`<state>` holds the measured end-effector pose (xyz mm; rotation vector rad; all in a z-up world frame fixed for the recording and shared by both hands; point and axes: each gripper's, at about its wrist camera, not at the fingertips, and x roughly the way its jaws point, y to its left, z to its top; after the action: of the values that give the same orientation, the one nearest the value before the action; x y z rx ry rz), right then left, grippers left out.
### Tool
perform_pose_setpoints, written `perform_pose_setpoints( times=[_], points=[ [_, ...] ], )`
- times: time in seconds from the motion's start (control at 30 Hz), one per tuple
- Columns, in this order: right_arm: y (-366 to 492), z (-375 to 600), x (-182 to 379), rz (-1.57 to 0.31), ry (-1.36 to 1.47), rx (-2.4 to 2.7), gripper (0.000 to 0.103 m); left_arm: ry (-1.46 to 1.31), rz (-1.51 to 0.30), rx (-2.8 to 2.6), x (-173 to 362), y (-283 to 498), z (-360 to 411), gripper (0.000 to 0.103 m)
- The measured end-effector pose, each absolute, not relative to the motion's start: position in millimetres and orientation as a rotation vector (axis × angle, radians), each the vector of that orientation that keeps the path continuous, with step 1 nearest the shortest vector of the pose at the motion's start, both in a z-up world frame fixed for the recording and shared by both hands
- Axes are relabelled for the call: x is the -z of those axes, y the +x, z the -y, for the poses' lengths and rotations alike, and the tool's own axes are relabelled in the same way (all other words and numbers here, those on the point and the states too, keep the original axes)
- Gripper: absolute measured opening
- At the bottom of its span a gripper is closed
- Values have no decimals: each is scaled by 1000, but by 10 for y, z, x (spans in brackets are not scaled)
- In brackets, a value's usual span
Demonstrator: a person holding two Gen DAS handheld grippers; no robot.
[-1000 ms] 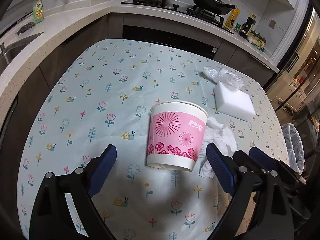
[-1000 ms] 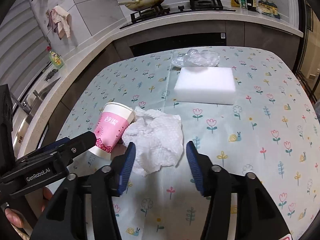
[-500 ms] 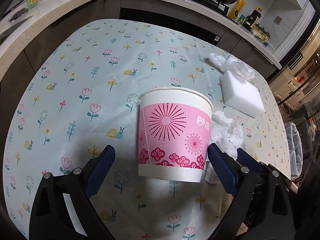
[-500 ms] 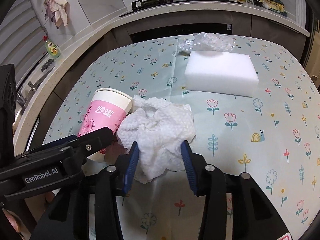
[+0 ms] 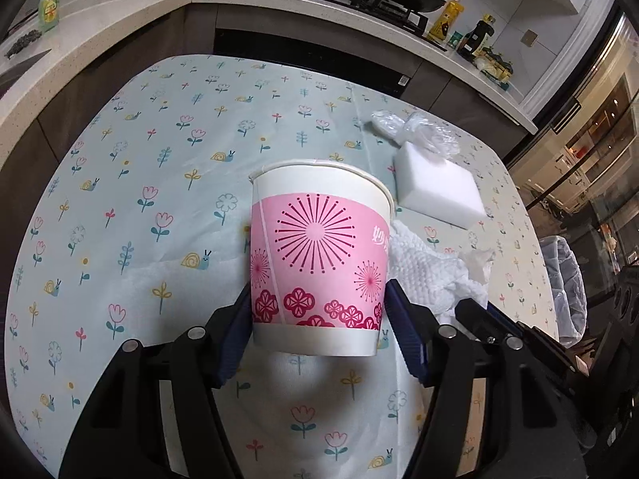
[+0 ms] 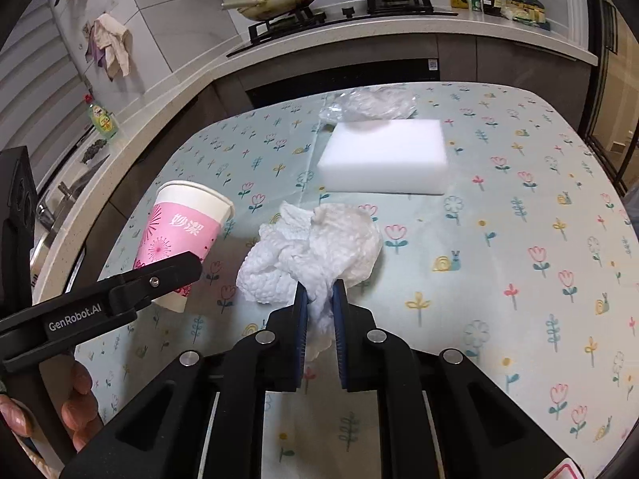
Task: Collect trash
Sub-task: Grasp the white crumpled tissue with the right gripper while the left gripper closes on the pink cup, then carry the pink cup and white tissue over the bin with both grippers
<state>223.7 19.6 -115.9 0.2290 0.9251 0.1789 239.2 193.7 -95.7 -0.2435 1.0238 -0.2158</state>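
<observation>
While your right gripper (image 6: 318,299) sits low over the flowered tablecloth (image 6: 499,247), its blue pads have just been closing and now pinch the near edge of the crumpled paper towel (image 6: 315,247), with only a thin wad of white between them. The rest of the towel bunches up just beyond the fingertips and rests on the cloth.

Your left gripper (image 5: 317,311) has also just been closing. Its two pads now press on either side of the lower part of the pink and white paper cup (image 5: 319,263), which stands upright between them near the middle of the table. From the right wrist view you can see one black finger of that gripper laid across the cup's side, and your hand (image 6: 76,411) below it at the frame's lower left. Cup and towel lie just beside each other, the towel on the cup's right.

Farther on, a white foam block (image 6: 385,157) lies flat, well apart from the towel. Touching its far edge is a crumpled clear plastic bag (image 6: 373,105).

Off the table's right side, the left wrist view shows a bin with a liner (image 5: 567,275). Beyond the table runs the kitchen counter (image 6: 439,26) with a stove (image 6: 339,16) and two pans on it.
</observation>
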Motion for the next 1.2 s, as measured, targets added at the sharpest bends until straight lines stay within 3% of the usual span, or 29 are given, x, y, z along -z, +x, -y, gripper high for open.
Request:
perform_pose_setpoints(
  times=[0.43,1.2],
  points=[
    [1715,752,579,-767,314,-39,12,-144,-955,298,546,2036,-1298,61],
    [846,2424,368,-622,459,171,12,116,-896,467,311,1560,451,61]
  ],
)
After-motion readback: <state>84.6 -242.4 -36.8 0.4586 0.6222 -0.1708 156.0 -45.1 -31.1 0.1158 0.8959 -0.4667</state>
